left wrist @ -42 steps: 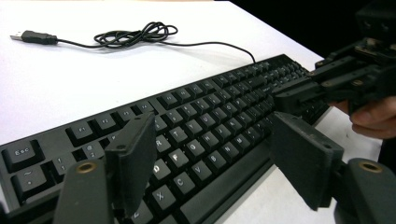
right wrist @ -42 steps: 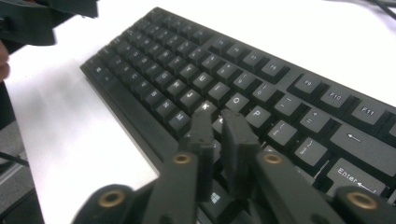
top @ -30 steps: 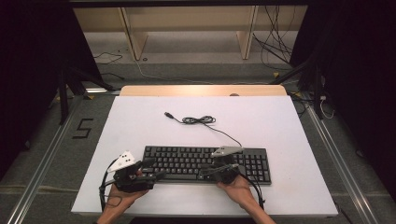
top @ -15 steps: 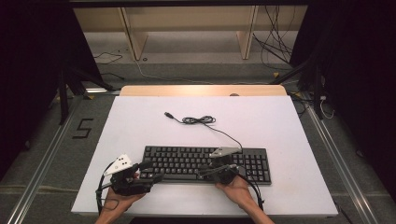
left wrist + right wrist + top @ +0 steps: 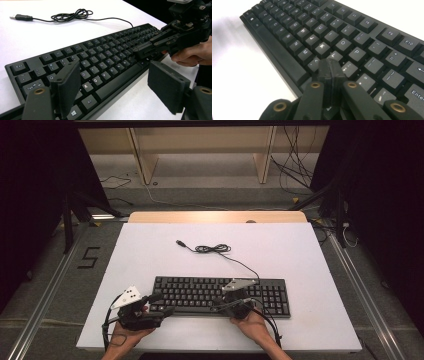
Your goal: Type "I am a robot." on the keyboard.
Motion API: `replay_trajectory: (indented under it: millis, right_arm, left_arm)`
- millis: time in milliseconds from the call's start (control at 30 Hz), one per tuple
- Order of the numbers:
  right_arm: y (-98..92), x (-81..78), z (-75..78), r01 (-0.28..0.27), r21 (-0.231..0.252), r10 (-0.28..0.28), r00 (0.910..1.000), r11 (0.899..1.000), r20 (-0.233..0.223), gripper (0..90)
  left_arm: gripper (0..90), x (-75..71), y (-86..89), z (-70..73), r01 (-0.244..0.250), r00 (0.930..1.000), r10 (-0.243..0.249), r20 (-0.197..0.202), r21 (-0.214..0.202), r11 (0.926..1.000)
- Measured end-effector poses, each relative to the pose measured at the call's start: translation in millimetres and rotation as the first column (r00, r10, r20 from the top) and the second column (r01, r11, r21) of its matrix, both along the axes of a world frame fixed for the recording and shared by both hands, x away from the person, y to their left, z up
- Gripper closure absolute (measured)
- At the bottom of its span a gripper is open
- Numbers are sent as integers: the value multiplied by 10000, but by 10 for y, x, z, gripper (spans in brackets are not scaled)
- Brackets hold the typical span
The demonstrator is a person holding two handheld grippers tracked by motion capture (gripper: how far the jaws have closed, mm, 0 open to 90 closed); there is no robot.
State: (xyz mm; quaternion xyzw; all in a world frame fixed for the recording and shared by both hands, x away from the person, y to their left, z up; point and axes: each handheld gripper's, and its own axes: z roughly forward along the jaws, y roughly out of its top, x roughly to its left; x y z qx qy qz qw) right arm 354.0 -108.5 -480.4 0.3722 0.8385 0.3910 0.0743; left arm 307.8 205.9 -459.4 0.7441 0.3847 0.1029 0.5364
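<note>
The black keyboard (image 5: 222, 296) lies flat on the white table (image 5: 310, 270), its long edge facing the person, and both claws sit at that near edge; the left gripper (image 5: 162, 312) hangs at the keyboard's left front corner with its jaws spread wide and nothing between them; in the left gripper view one pad (image 5: 66, 86) stands over the keys near the Windows and Alt keys while the other pad (image 5: 166, 90) is off the board, over bare table just past the front edge, so the keyboard's front rim and space bar (image 5: 120, 81) run through the gap without either pad pressing on it; whether the lower pad touches a key I cannot tell; the right gripper (image 5: 331, 72) has its jaws pressed together with nothing held between them, and its closed tip points down at the key row beside L, just ahead of the space bar's right end; in the left gripper view that same closed claw (image 5: 146, 50) reaches in from the right, with fingers of the person's hand (image 5: 192, 53) wrapped behind it; beyond both claws, on the far side of the keyboard, its thin cable (image 5: 215, 249) lies in a small coil on the table, ending in a USB plug (image 5: 180, 243) well apart from either claw
</note>
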Motion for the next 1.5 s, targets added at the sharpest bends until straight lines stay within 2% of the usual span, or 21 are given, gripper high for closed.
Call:
replay_trajectory:
  millis: [167,200,233,433,667,1133,1500]
  right_arm:
    - [-24,8,8,14,181,-11,9999,9998,-155,900]
    - [-36,8,14,-32,284,38,9998,9996,-194,861]
    - [-49,7,23,-60,447,71,9997,9990,-226,858]
    - [-161,-29,112,-38,1018,38,10000,9948,7,784]
    - [-290,-76,187,-58,1449,33,9998,9894,175,687]
    - [-485,-155,286,34,2022,-124,9990,9793,435,571]
    - [-636,-228,319,179,2267,-315,9979,9738,567,476]
  left_arm:
    - [260,4,7,2,16,10000,-16,-4,54,10000]
    - [260,6,9,3,12,10000,-12,-10,54,10000]
    - [260,8,8,3,-10,10000,10,-15,41,10000]
    - [260,11,17,6,-45,10000,45,-2,36,10000]
    - [260,14,26,7,-72,10000,72,2,59,10000]
    - [260,15,22,6,-39,10000,39,-42,92,10000]
    - [260,17,20,4,-6,10000,7,-64,117,9999]
